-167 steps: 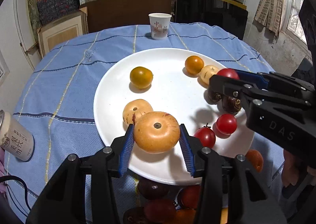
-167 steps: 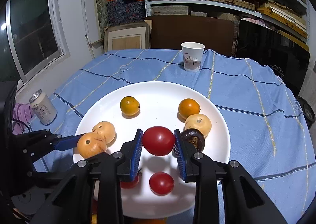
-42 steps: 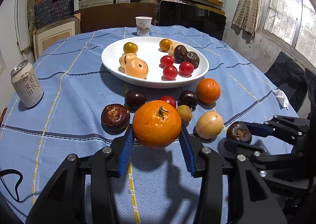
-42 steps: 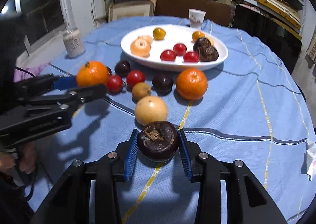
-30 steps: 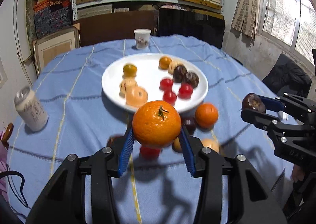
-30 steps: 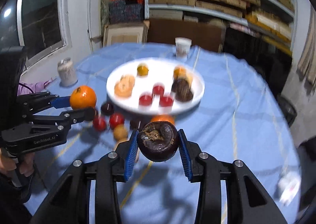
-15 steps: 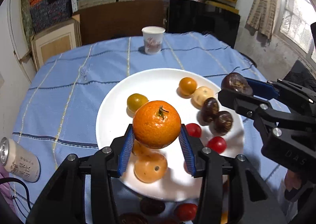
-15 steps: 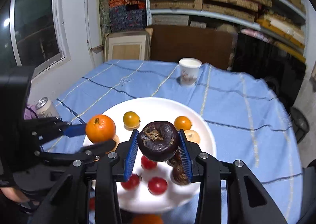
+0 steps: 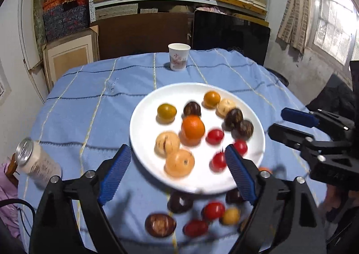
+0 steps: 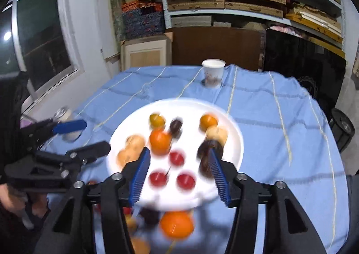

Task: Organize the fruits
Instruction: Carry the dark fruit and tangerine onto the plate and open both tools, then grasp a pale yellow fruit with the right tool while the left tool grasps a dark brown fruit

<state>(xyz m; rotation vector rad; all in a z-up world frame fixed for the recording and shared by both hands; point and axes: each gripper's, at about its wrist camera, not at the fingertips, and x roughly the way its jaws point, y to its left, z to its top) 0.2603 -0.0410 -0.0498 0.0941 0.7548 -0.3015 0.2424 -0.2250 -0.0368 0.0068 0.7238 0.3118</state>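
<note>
nearest, left gripper point(image 9: 177, 170) and right gripper point(image 10: 179, 176) both with jaws spread apart, holding nothing, hovering above near rim of white plate point(image 9: 143, 117). below that rim, loose on blue-clothed counter point(image 9: 94, 101): dark fruit point(image 9: 160, 224), red tomatoes point(image 9: 213, 210), small yellow fruit point(image 9: 231, 216), plus an orange point(image 10: 177, 224) in right wrist view. on plate: orange mandarin point(image 9: 193, 127) near centre, just beyond it a dark brown fruit point(image 9: 192, 108); pale peach-like fruits, red tomatoes, more dark fruits around. left, a tilted can point(image 9: 33, 162). farthest, paper cup point(image 9: 179, 57) upright.
</note>
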